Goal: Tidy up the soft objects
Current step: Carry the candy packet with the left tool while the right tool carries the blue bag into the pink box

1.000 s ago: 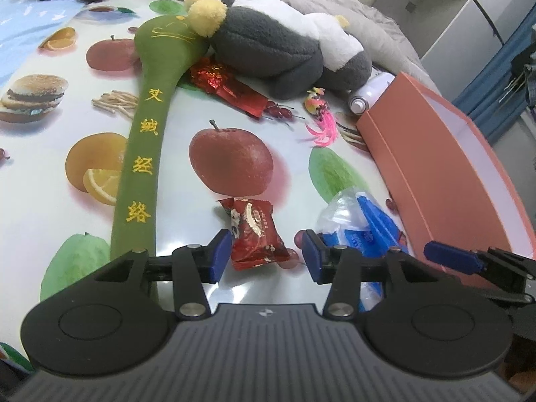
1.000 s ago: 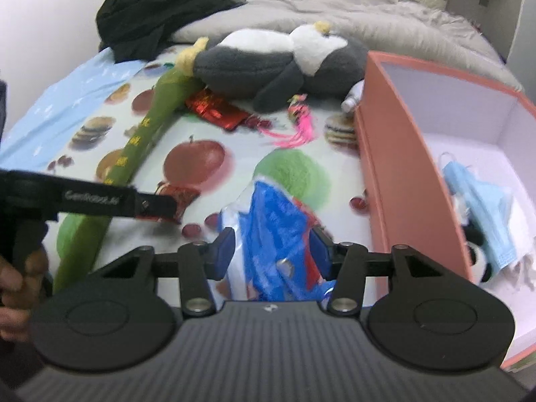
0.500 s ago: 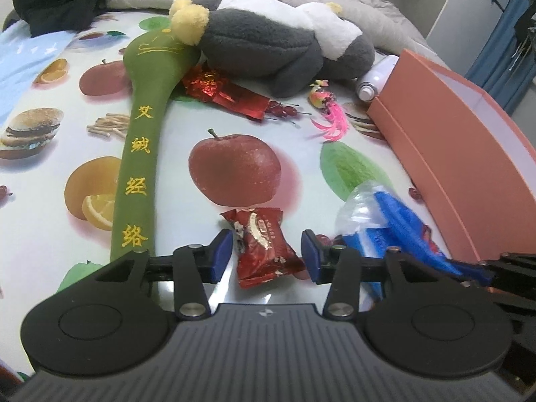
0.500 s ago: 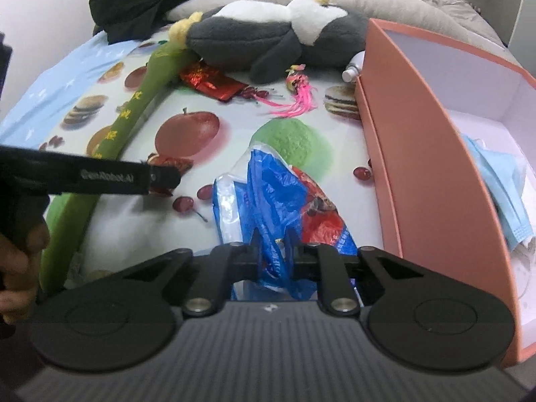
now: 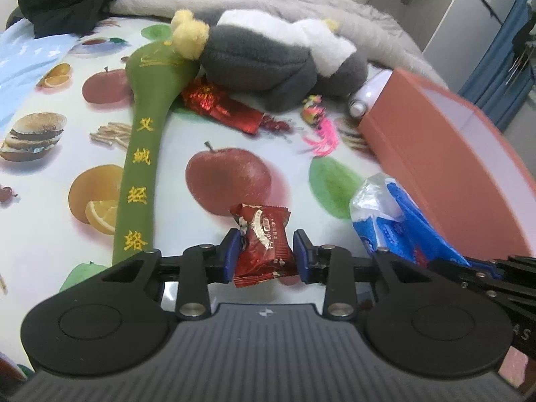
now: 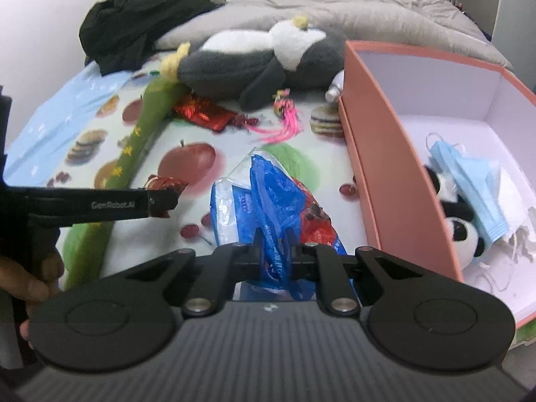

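Note:
My left gripper (image 5: pixel 266 251) is closed on a red candy wrapper (image 5: pixel 263 244) and holds it just above the fruit-print cloth (image 5: pixel 50 167). My right gripper (image 6: pixel 271 251) is shut on a blue plastic bag (image 6: pixel 268 194) that lies left of the salmon box (image 6: pixel 385 167). The bag also shows in the left wrist view (image 5: pixel 395 221). A grey and white plush penguin (image 5: pixel 274 57) and a long green plush hammer (image 5: pixel 140 140) lie at the back. The box holds a blue face mask (image 6: pixel 469 181) and a small panda plush (image 6: pixel 462 231).
A red foil packet (image 5: pixel 221 107), a pink tassel charm (image 5: pixel 321 130) and a white bottle (image 5: pixel 368 90) lie near the penguin. A grey quilt (image 6: pixel 335 3) and black clothing (image 6: pixel 134 26) are behind. The left gripper shows in the right wrist view (image 6: pixel 164 197).
My right gripper has closed on the blue bag. My left gripper has moved forward and narrowed around the red candy wrapper, lifting it.

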`<action>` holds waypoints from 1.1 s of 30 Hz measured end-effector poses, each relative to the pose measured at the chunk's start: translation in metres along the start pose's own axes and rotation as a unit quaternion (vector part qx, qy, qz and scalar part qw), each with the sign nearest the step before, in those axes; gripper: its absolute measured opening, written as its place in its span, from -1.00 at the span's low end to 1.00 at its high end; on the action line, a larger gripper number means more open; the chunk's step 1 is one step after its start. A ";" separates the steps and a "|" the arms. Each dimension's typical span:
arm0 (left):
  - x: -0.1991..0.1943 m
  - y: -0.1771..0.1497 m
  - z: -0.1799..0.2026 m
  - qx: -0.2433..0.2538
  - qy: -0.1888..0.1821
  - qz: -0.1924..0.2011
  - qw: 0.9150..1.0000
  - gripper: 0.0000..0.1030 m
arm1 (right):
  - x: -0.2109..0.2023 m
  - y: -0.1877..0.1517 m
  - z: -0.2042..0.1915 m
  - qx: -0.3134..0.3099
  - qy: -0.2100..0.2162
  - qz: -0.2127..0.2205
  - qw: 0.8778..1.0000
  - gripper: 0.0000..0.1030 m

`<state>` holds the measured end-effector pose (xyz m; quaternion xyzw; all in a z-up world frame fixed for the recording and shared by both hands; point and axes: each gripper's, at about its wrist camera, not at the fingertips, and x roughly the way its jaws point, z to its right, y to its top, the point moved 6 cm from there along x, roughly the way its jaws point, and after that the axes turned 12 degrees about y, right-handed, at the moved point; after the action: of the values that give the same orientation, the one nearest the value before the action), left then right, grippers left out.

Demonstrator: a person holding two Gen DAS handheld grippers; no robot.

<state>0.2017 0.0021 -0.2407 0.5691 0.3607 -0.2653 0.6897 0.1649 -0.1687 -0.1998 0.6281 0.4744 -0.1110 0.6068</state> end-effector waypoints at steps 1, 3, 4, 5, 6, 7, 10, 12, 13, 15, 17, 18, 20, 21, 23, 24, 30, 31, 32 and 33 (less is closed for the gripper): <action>-0.005 0.002 0.001 -0.002 -0.002 -0.001 1.000 -0.23 | -0.004 0.002 -0.001 0.000 0.000 0.005 1.000 -0.73; -0.017 0.007 0.002 -0.003 -0.006 0.006 1.000 -0.23 | -0.012 0.007 -0.003 0.002 0.002 0.014 1.000 -0.73; -0.023 0.009 0.004 -0.001 -0.004 0.011 1.000 -0.23 | -0.016 0.010 -0.004 0.004 0.003 0.019 1.000 -0.73; -0.029 0.011 0.005 0.001 -0.004 0.015 1.000 -0.23 | -0.020 0.012 -0.005 0.005 0.003 0.023 1.000 -0.73; -0.034 0.013 0.006 0.002 -0.007 0.017 1.000 -0.23 | -0.023 0.015 -0.006 0.006 0.004 0.027 1.000 -0.73; -0.039 0.015 0.007 0.000 -0.011 0.018 1.000 -0.23 | -0.027 0.017 -0.007 0.006 0.005 0.032 0.999 -0.73; -0.053 0.019 0.010 -0.002 -0.018 0.022 1.000 -0.23 | -0.038 0.024 -0.011 0.009 0.010 0.045 0.999 -0.73; -0.063 0.021 0.012 -0.004 -0.024 0.028 0.999 -0.23 | -0.045 0.028 -0.013 0.006 0.009 0.053 0.999 -0.73; -0.068 0.023 0.012 -0.006 -0.028 0.030 0.999 -0.23 | -0.048 0.030 -0.014 0.004 0.008 0.057 0.998 -0.73; -0.077 0.026 0.016 -0.004 -0.032 0.038 0.999 -0.23 | -0.054 0.033 -0.014 0.002 0.008 0.063 0.998 -0.73; -0.085 0.030 0.019 -0.001 -0.037 0.045 0.998 -0.23 | -0.060 0.035 -0.014 0.002 0.007 0.069 0.998 -0.73; -0.089 0.031 0.022 0.000 -0.040 0.048 0.998 -0.23 | -0.062 0.036 -0.014 0.001 0.007 0.072 0.997 -0.73; -0.096 0.033 0.026 0.002 -0.045 0.054 0.998 -0.23 | -0.068 0.038 -0.012 0.003 0.005 0.078 0.997 -0.73; -0.099 0.035 0.029 0.003 -0.047 0.055 0.997 -0.23 | -0.070 0.038 -0.012 0.004 0.004 0.081 0.997 -0.73; -0.105 0.037 0.034 0.004 -0.055 0.055 0.997 -0.23 | -0.077 0.040 -0.012 0.006 0.005 0.087 0.996 -0.73; -0.107 0.037 0.037 0.006 -0.057 0.056 0.997 -0.23 | -0.080 0.041 -0.012 0.004 0.003 0.090 0.996 -0.73; -0.124 0.044 0.061 0.016 -0.074 0.066 0.995 -0.23 | -0.106 0.042 -0.005 0.005 -0.009 0.103 0.995 -0.74; -0.127 0.045 0.066 0.020 -0.078 0.068 0.994 -0.23 | -0.110 0.042 -0.001 0.008 -0.012 0.106 0.994 -0.75; -0.129 0.046 0.070 0.023 -0.081 0.068 0.994 -0.23 | -0.115 0.041 0.002 0.010 -0.015 0.108 0.994 -0.75; -0.131 0.047 0.075 0.026 -0.086 0.068 0.994 -0.23 | -0.119 0.041 0.005 0.013 -0.018 0.110 0.994 -0.75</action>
<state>0.1745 -0.0672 -0.1011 0.5856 0.2534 -0.2749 0.7192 0.1341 -0.2202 -0.0889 0.6823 0.3900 -0.0609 0.6153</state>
